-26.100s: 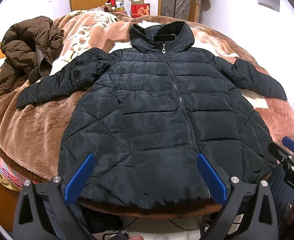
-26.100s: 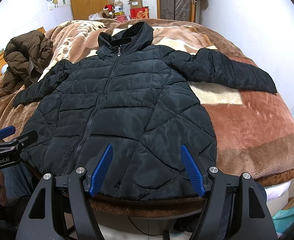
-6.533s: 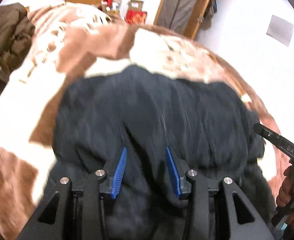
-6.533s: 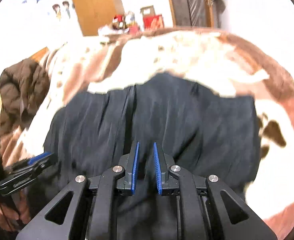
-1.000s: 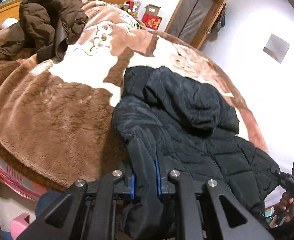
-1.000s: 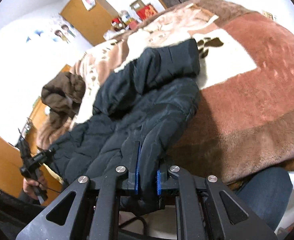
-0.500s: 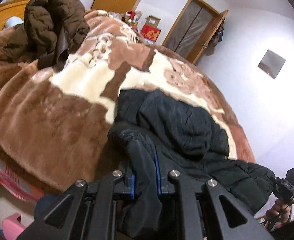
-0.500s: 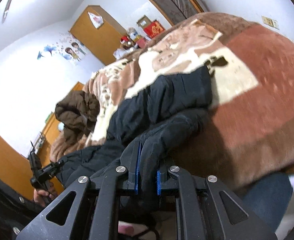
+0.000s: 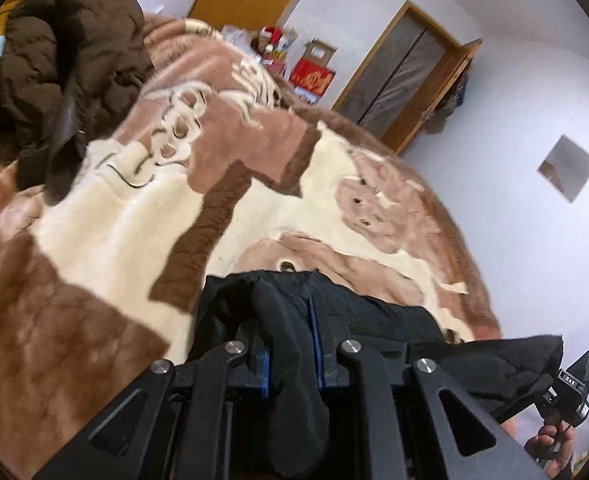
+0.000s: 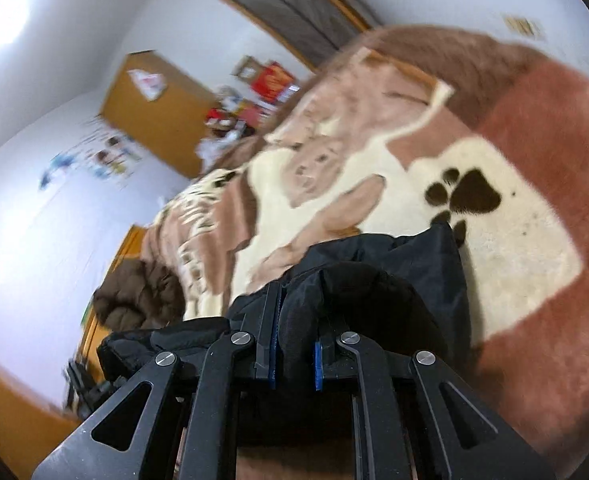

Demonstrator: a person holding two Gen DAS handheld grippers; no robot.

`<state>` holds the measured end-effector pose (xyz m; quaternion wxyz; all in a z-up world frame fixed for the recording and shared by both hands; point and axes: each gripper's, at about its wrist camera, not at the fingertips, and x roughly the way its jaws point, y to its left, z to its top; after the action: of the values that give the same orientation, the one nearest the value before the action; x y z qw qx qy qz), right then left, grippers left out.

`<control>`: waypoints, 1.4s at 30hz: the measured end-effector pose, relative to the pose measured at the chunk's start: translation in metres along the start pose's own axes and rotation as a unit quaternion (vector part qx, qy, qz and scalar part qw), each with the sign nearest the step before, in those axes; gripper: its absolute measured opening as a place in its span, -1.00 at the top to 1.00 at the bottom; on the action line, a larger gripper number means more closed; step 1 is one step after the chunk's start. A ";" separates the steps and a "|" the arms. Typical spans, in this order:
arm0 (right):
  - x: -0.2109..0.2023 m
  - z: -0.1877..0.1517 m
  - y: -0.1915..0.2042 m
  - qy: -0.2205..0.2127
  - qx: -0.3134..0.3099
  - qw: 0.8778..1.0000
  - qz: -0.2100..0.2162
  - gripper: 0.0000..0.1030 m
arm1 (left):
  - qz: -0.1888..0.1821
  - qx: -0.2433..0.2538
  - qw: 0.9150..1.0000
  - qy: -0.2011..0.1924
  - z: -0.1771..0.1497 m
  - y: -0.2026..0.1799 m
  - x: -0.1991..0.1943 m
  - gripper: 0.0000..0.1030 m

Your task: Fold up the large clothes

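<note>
Fingers (image 9: 314,344) of the left gripper (image 9: 290,354) are pinched tight on a thick bunch of the black coat (image 9: 374,316). The right gripper (image 10: 294,354) bites another bunch of the same coat the same way (its blue pads are nearly hidden by the puffy cloth). Two grips at two ends, I think, keep the big coat from flopping open while it is being folded. The part between the grippers hangs in a black band, and the rest lies bunched near the close edge of the bed (image 9: 106,240). The fuzzy brown and cream blanket (image 10: 514,208) gives it a soft, wide place to land. A brown coat (image 9: 66,64) is heaped far back on the bed, well out of the way.
</note>
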<state>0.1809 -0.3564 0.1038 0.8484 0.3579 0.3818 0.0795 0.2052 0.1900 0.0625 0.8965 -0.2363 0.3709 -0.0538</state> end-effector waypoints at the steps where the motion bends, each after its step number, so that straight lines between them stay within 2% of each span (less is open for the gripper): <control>1: 0.017 0.008 -0.008 0.010 0.010 1.000 -0.013 0.75 | 0.007 0.000 1.000 0.010 0.005 0.000 0.019 0.69; 5: 0.084 0.021 -0.044 0.052 0.045 0.996 -0.056 0.75 | 0.038 0.005 0.998 0.053 0.012 0.006 0.098 0.67; 7: 0.109 0.022 -0.061 0.069 0.062 0.994 -0.058 0.73 | 0.047 0.005 0.997 0.068 0.007 0.012 0.127 0.64; 10: 0.126 0.020 -0.078 0.073 0.077 0.993 -0.046 0.71 | 0.047 -0.001 0.996 0.071 -0.001 0.019 0.154 0.59; 14: 0.117 0.023 -0.078 0.080 0.080 0.993 -0.028 0.65 | 0.040 -0.008 0.997 0.064 -0.005 0.021 0.161 0.58; 17: 0.095 0.028 -0.066 0.069 0.081 0.994 -0.001 0.48 | 0.031 -0.014 0.997 0.071 -0.001 0.021 0.155 0.54; 19: 0.079 0.031 -0.057 0.053 0.081 0.995 0.026 0.14 | 0.017 -0.019 0.997 0.067 0.005 0.020 0.147 0.38; 20: 0.070 0.032 -0.051 0.040 0.076 0.996 0.037 0.02 | 0.004 -0.021 0.998 0.057 0.008 0.019 0.139 0.17; 21: 0.064 0.032 -0.046 0.030 0.067 0.996 0.040 -0.11 | -0.007 -0.024 0.999 0.048 0.011 0.017 0.133 -0.07; 23: 0.057 0.032 -0.035 0.016 0.046 0.998 0.026 -0.12 | -0.020 -0.027 0.999 0.030 0.018 0.013 0.119 -0.27; 25: 0.048 0.029 -0.021 -0.007 0.013 1.000 0.004 -0.12 | -0.009 -0.025 1.000 0.014 0.025 0.008 0.107 -0.37; 27: 0.039 0.025 -0.006 -0.034 -0.025 0.999 -0.015 -0.13 | 0.004 -0.015 1.000 -0.018 0.031 0.005 0.090 -0.64; 31: 0.019 0.016 0.022 -0.091 -0.105 0.988 -0.071 -0.13 | 0.018 0.013 0.999 -0.048 0.037 -0.007 0.064 -0.65; 33: 0.016 0.005 0.037 -0.101 -0.140 0.981 -0.085 -0.13 | 0.012 0.036 0.998 -0.049 0.029 -0.019 0.055 -0.65; 35: 0.019 -0.012 0.045 -0.092 -0.177 0.976 -0.089 -0.13 | -0.015 0.069 0.997 -0.040 0.009 -0.039 0.049 -0.65; 38: 0.054 -0.050 0.056 -0.031 -0.249 0.962 -0.106 -0.13 | -0.046 0.142 0.989 0.001 -0.033 -0.079 0.065 -0.65; 40: 0.082 -0.060 0.056 0.004 -0.271 0.954 -0.127 -0.13 | -0.050 0.186 0.981 0.029 -0.054 -0.101 0.085 -0.65; 42: 0.112 -0.059 0.050 0.024 -0.284 0.946 -0.152 -0.13 | -0.037 0.209 0.976 0.044 -0.061 -0.115 0.114 -0.65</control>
<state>0.2238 -0.2416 0.0444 0.9077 0.0376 0.4130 0.0635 0.2540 0.0346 0.0054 0.9061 -0.0542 0.3818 -0.1739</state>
